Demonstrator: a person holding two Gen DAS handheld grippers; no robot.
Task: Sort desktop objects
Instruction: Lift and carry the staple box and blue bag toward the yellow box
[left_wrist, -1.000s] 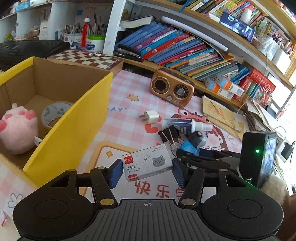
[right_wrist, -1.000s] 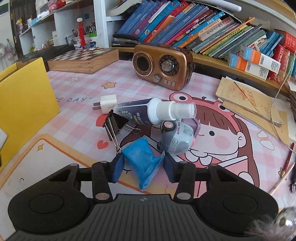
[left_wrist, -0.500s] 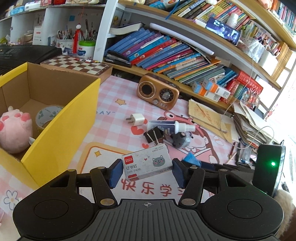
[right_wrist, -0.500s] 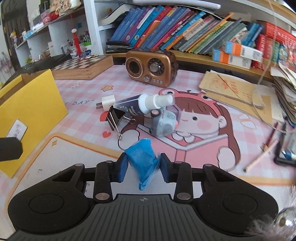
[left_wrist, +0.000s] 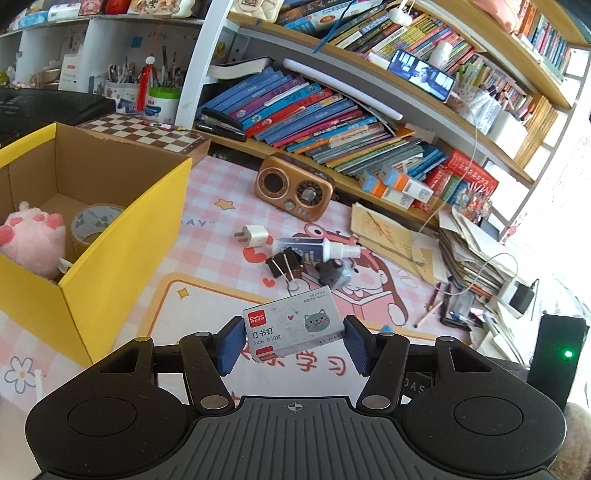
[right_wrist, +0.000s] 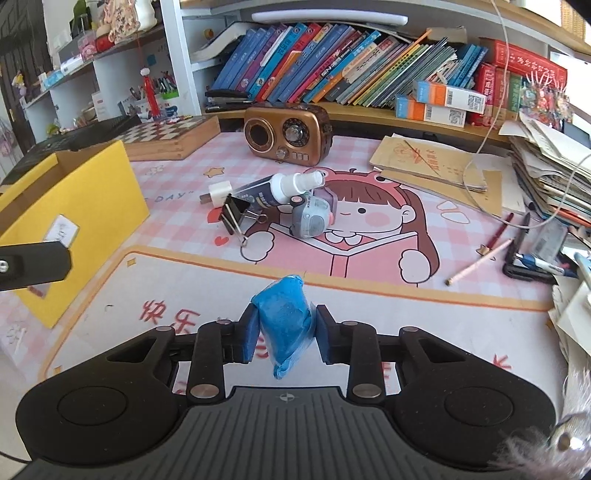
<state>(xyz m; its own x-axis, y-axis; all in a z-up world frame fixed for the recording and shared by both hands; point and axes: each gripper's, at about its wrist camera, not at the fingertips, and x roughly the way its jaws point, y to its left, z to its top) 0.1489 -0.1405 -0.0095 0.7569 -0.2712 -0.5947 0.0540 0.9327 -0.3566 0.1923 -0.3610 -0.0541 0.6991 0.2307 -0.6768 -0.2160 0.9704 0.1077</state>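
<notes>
Left gripper (left_wrist: 291, 341) jaws pinch the staple box (left_wrist: 291, 328) at lower centre, clear of the table (left_wrist: 207, 266), ready for the yellow box (left_wrist: 122, 229) at left. Right gripper (right_wrist: 284, 334) jaws pinch the blue packet (right_wrist: 284, 317) at lower centre.

One staple box (left_wrist: 291, 326) sits between the left jaws and one blue packet (right_wrist: 284, 317) between the right jaws. Beyond them lie one plug (left_wrist: 255, 235), one spray bottle (left_wrist: 317, 250), one binder clip (left_wrist: 284, 263), one toy car (right_wrist: 310, 219) and one radio (left_wrist: 293, 188). Left of the jaws stands one yellow box (left_wrist: 122, 236) with one plush (left_wrist: 31, 236) and one tape roll (left_wrist: 92, 223).
</notes>
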